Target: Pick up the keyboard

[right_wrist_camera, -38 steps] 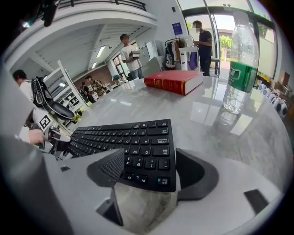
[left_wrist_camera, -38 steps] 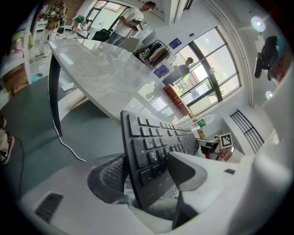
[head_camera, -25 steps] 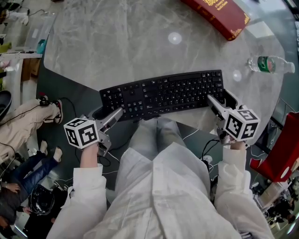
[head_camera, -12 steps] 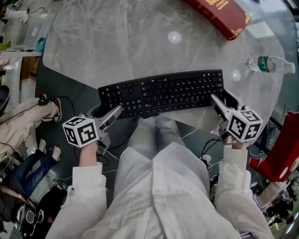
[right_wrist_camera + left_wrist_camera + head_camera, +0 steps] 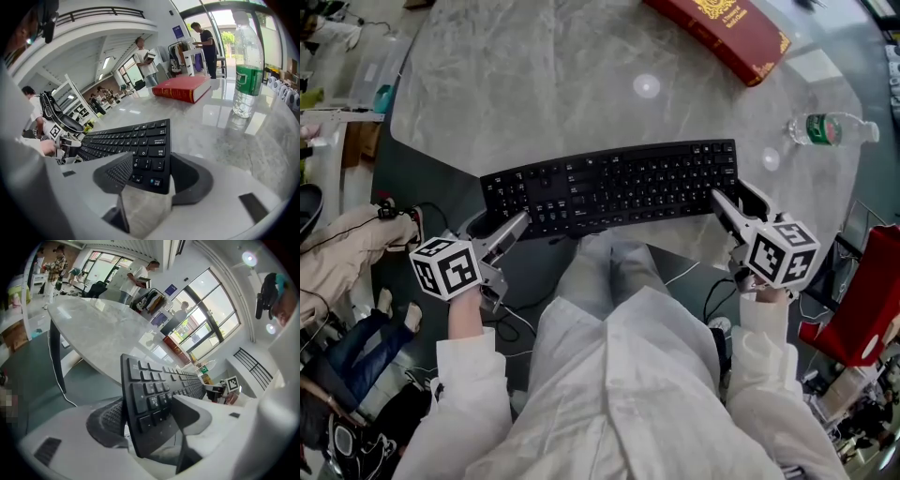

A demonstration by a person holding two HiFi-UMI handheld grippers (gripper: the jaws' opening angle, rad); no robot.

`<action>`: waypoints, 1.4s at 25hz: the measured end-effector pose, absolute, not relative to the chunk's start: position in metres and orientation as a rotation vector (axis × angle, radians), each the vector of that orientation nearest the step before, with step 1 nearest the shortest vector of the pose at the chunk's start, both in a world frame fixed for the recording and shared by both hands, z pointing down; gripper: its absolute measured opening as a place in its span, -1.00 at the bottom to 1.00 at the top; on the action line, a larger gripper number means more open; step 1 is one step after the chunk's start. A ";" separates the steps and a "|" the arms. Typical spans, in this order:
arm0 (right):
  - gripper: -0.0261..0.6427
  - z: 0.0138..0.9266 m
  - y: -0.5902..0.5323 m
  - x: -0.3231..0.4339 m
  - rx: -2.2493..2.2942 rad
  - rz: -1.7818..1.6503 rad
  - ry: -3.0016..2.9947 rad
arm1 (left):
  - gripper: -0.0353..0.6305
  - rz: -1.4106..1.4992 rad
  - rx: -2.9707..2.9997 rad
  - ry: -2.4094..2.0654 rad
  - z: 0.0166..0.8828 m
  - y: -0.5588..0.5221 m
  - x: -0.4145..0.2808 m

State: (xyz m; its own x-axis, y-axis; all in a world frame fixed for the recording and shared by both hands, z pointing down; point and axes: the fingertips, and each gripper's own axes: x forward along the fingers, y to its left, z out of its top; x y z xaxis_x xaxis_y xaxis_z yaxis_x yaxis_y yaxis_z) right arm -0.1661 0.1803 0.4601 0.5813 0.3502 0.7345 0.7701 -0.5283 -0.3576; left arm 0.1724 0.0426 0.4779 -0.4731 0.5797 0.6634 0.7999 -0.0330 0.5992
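Note:
A black keyboard [image 5: 609, 187] lies along the near edge of the marble table [image 5: 534, 84], its left end sticking out past the table's edge. My left gripper [image 5: 497, 225] is shut on that left end: in the left gripper view the keyboard [image 5: 154, 394] stands edge-on between both pads of this gripper [image 5: 147, 423]. My right gripper [image 5: 739, 199] holds the right corner. Its jaws are closing, with the keyboard [image 5: 136, 138] between them in the right gripper view. There one pad of the right gripper [image 5: 150, 176] lies over the keys and the other sits against the end edge.
A red book [image 5: 722, 33] lies at the table's far side and a clear water bottle [image 5: 825, 128] lies on its side at the right. Bottle [image 5: 246, 70] and book [image 5: 180, 89] sit beyond the keyboard. My legs are under the near edge, and cables lie on the floor.
The right jaws have narrowed onto the keyboard's right corner. The whole scene has shifted slightly left in the head view, while both hands stay at the keyboard's ends.

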 end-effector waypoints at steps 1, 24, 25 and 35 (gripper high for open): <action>-0.11 0.459 0.181 -0.166 -2.132 -0.789 -0.888 | -0.06 -1.511 -1.481 -2.023 0.477 0.043 0.173; -0.11 0.500 0.160 -0.173 -2.231 -0.565 -1.023 | -0.03 -1.233 -1.602 -2.192 0.503 0.053 0.178; -0.11 0.496 0.160 -0.173 -2.243 -0.543 -1.039 | -0.03 -1.208 -1.608 -2.209 0.500 0.055 0.178; -0.11 0.489 0.147 -0.177 -2.323 -0.408 -1.091 | -0.03 -1.039 -1.763 -2.316 0.477 0.065 0.183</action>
State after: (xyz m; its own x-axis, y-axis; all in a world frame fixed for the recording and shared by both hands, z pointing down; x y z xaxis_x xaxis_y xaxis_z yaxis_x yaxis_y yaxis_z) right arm -0.1769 0.1474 0.4886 0.6273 0.6156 0.4770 0.7776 -0.5293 -0.3395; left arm 0.1829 0.0648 0.4775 -0.3483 0.8374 0.4213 0.8714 0.1237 0.4746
